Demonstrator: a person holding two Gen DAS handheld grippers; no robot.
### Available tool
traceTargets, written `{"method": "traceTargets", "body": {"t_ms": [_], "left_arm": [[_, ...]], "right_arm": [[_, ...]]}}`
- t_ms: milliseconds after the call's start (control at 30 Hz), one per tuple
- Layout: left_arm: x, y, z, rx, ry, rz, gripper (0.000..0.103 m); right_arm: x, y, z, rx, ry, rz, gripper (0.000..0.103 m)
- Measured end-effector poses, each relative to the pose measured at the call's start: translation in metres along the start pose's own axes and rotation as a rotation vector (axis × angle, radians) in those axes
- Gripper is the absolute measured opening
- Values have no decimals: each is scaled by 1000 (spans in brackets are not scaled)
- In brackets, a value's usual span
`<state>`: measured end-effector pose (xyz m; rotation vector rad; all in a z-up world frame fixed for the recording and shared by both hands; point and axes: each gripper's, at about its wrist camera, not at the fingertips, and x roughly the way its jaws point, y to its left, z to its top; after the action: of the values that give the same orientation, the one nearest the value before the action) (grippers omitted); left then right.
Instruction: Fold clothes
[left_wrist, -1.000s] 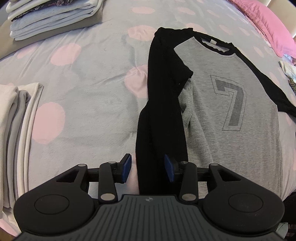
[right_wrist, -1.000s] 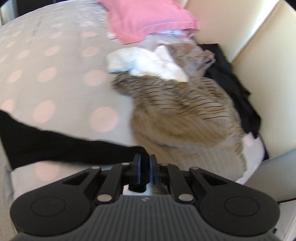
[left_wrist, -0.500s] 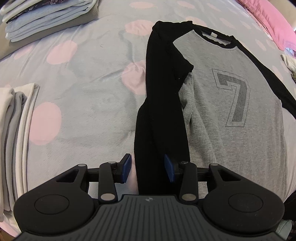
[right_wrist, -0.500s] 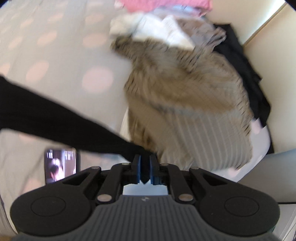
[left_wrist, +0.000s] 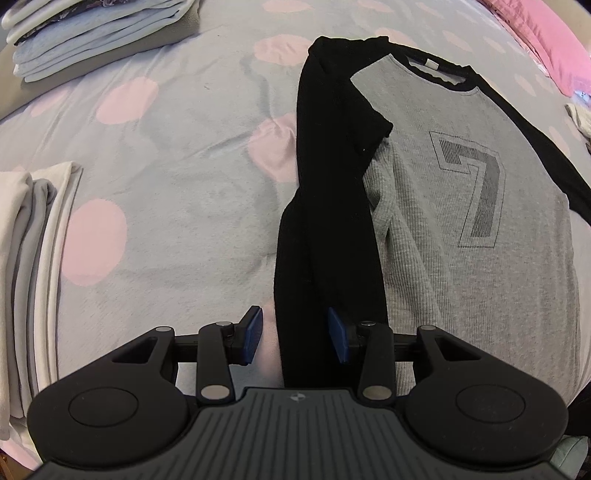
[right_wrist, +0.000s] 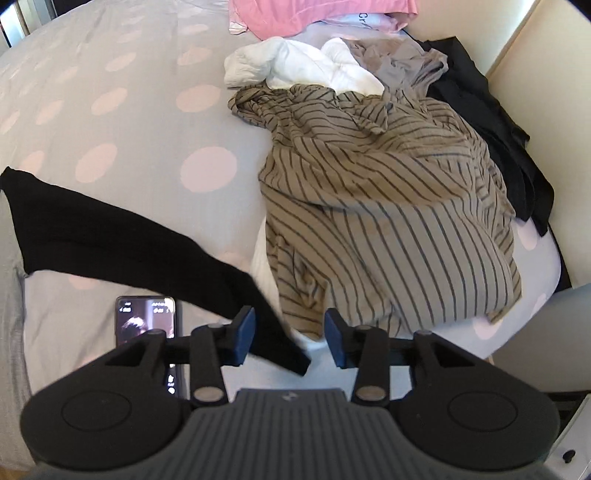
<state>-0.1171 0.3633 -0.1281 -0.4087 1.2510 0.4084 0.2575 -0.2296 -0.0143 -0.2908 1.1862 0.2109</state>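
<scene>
My left gripper (left_wrist: 294, 335) sits at the bottom centre of its view, jaws spread wide and holding nothing; the folded-in black sleeve (left_wrist: 328, 229) runs up between the blue pads. That sleeve lies along the left edge of the grey shirt (left_wrist: 476, 229), printed with a 7, spread flat across the right half of the frame on the dotted bedspread (left_wrist: 177, 206). My right gripper (right_wrist: 290, 338) is likewise parted wide, gripping nothing; the other black sleeve (right_wrist: 122, 240) trails from between its pads toward the left edge. A phone (right_wrist: 146, 317) lies lower left, a striped garment (right_wrist: 388, 221) mid-frame.
</scene>
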Motion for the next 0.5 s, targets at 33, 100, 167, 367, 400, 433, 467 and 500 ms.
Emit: {"method": "traceTargets", "body": {"t_ms": [33,100,167,367,400,433,467,500], "left_arm": [[-1,0,-1,-3,-1,0,37],[-2,3,-1,-15,-5,0,37],[-2,5,-1,-26,-7,4,37],[3,2,1,-5,8,10,37],[3,1,1,1,7,9,37],[2,0,1,6,5,7,37],[1,0,1,7,1,6,37],[0,0,0,8,-3,5,37]], "right_arm": [[5,2,0,-9,4,-1,38],[14,7,0,-26,12,-2,38],[19,13,-3,-44,15,16,38],[28,48,-8,-169,38,66,38],[33,53,-8,-184,61,65,38],[40,59,-9,-196,87,49,38],[46,64,-10,-206,112,35,38],[54,67,-11,-208,137,25,38]]}}
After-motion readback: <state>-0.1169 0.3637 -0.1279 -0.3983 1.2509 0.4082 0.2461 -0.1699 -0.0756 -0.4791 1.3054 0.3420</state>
